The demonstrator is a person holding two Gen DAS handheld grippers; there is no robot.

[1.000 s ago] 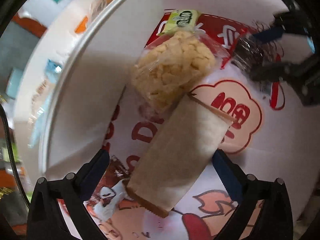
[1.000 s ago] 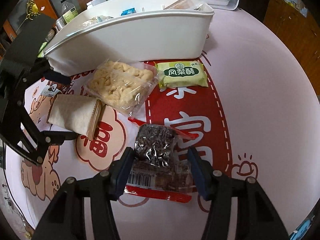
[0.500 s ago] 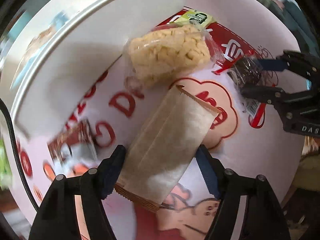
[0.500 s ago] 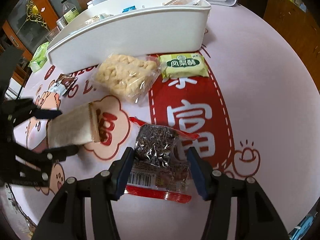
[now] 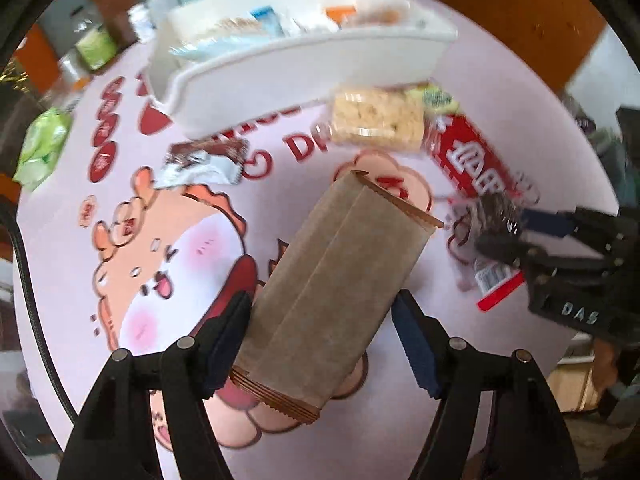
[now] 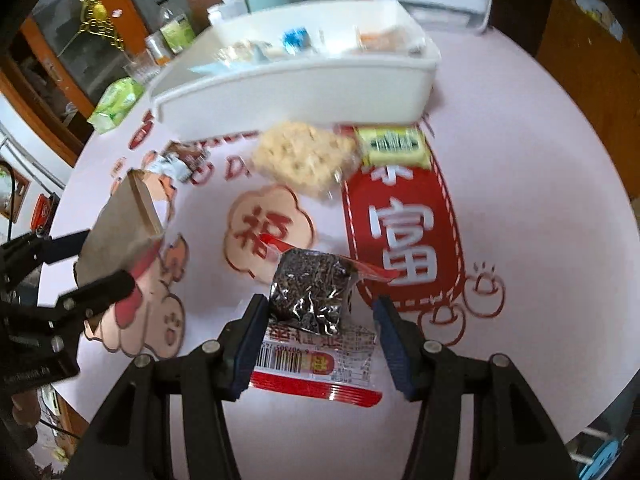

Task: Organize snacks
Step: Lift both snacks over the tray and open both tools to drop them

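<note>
My left gripper (image 5: 320, 320) is shut on a brown paper snack packet (image 5: 344, 280) and holds it tilted above the pink printed tablecloth (image 5: 180, 240). The right wrist view shows the same packet (image 6: 120, 224) off the table at the left, in the left gripper (image 6: 104, 256). My right gripper (image 6: 320, 320) is shut on a dark, shiny snack packet (image 6: 316, 296) with a red edge and a barcode, raised a little above the cloth. The left wrist view has that packet (image 5: 492, 216) and the right gripper (image 5: 516, 232) at the right. Behind them stands a white bin (image 6: 300, 88) holding several snacks.
A clear packet of puffed rice crisp (image 6: 304, 156) and a green packet (image 6: 394, 146) lie just in front of the bin (image 5: 300, 76). A brown and white wrapper (image 5: 204, 160) lies to its left. A green bag (image 6: 116, 104), bottles and a storage box stand at the table's far edge.
The left jaws closed on the brown packet, lifted it off the cloth and rolled with it. The right gripper rose with the dark packet, so the bin's inside now shows.
</note>
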